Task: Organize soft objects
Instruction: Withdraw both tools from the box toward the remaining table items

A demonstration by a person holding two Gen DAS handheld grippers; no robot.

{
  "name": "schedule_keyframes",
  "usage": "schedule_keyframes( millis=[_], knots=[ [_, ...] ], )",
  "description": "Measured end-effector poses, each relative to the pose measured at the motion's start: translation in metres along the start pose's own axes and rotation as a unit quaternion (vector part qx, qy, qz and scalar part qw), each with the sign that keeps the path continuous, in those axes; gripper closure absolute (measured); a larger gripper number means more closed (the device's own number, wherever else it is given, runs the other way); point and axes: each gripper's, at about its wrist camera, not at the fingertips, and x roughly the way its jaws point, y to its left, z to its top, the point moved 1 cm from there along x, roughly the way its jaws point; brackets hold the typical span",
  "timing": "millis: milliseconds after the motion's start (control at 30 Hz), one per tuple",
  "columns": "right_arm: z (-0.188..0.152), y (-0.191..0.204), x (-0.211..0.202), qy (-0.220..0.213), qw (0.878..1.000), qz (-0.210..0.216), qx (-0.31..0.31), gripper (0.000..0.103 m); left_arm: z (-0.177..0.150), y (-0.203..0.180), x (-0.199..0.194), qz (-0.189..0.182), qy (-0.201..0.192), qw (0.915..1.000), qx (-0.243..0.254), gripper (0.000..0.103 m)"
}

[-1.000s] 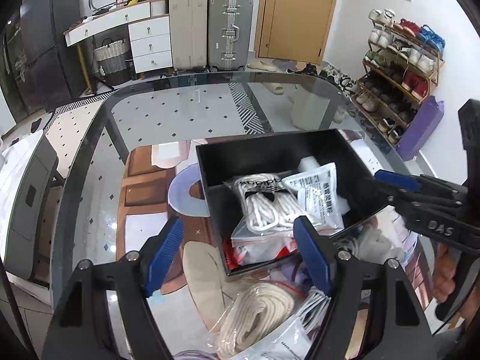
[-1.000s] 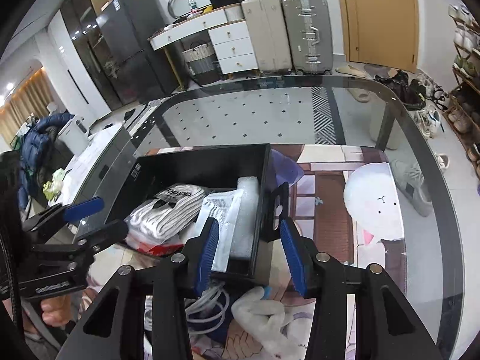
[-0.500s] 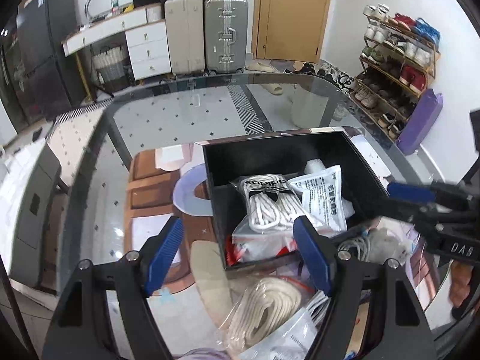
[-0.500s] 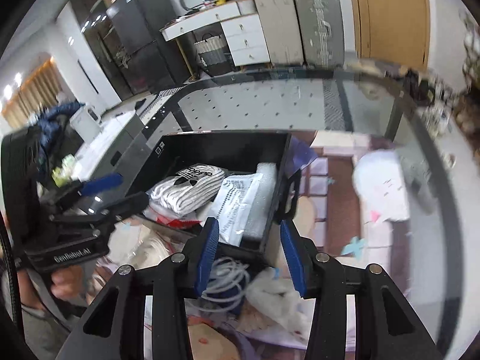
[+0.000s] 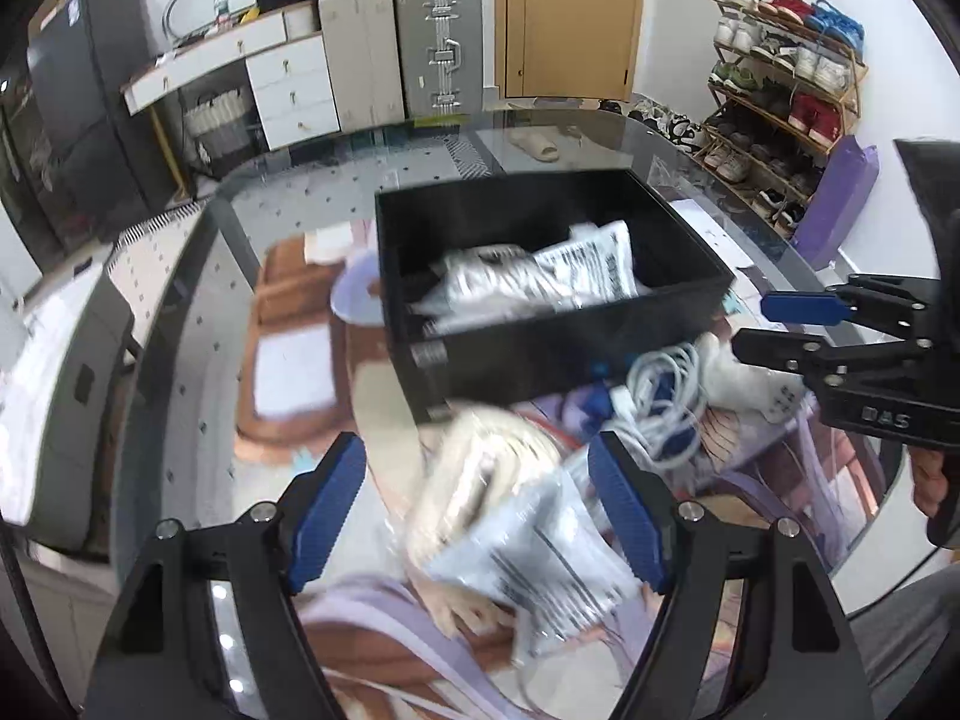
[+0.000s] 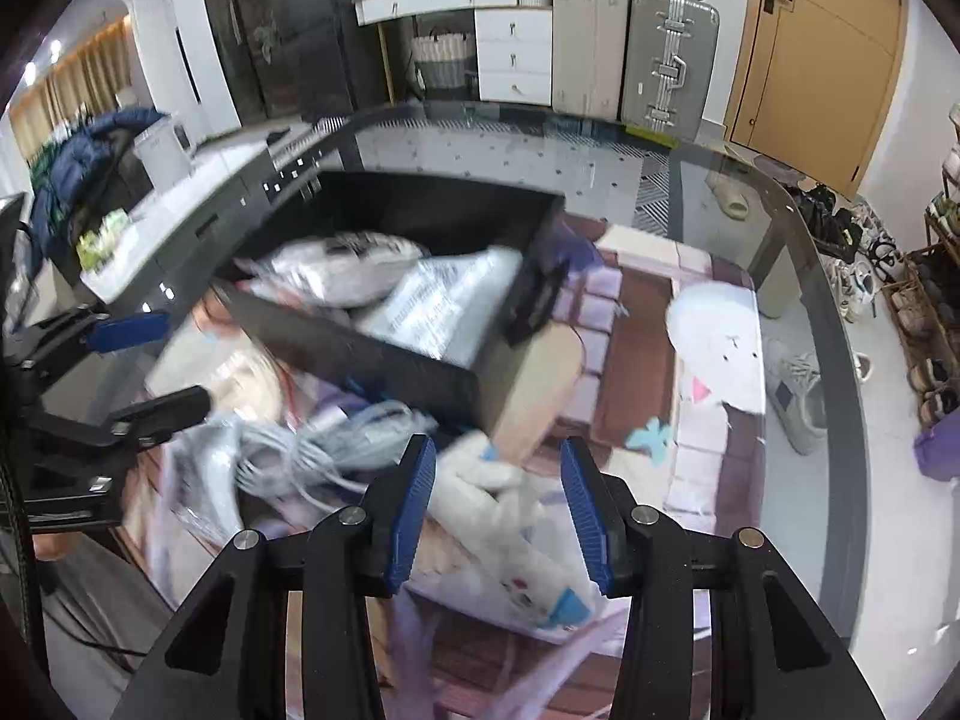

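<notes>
A black box [image 5: 540, 354] stands on the glass table with white bagged bundles [image 5: 540, 282] inside it. My left gripper [image 5: 477, 480] hangs open in front of the box, above a blurred clear bag of cream rope [image 5: 498, 480] that lies between its fingers without being pressed. To the right lie a coil of white cable [image 5: 660, 396] and a white sock [image 5: 744, 384]. My right gripper [image 6: 498, 480] is open above that white sock [image 6: 480, 480], next to the cable [image 6: 336, 444] and the box [image 6: 384, 360]. Each gripper appears in the other's view: right gripper [image 5: 753, 327], left gripper [image 6: 180, 360].
The glass table [image 5: 180, 312] shows a patterned mat and floor beneath it. A person's hand [image 5: 927, 474] holds the right tool. Suitcases [image 5: 441, 48], a white desk and a shoe rack [image 5: 786, 78] stand behind the table.
Both grippers have drawn back from the box toward the near edge. The bagged rope now sits between the left fingers. The right gripper has rolled and moved over the sock.
</notes>
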Motion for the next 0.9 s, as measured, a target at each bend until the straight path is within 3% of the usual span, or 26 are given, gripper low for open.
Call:
schedule_keyframes(
  millis=[100, 233, 367, 900],
  knots=[
    [-0.009, -0.003, 0.007, 0.015, 1.0, 0.0, -0.007, 0.057, -0.009, -0.007, -0.003, 0.008, -0.008, 0.9999, 0.004, 0.024],
    [-0.018, -0.004, 0.012, 0.019, 1.0, 0.007, -0.018, 0.042, -0.018, -0.016, 0.003, 0.031, -0.006, 0.9994, 0.011, 0.014],
    [-0.022, 0.002, 0.016, 0.027, 0.999, 0.008, -0.03, 0.042, -0.026, -0.025, 0.01, 0.055, -0.002, 0.9982, 0.024, 0.014],
    [-0.032, 0.01, 0.023, 0.052, 0.996, -0.012, -0.065, 0.042, -0.037, -0.032, 0.023, 0.072, 0.027, 0.9963, 0.038, 0.014]
  ],
)
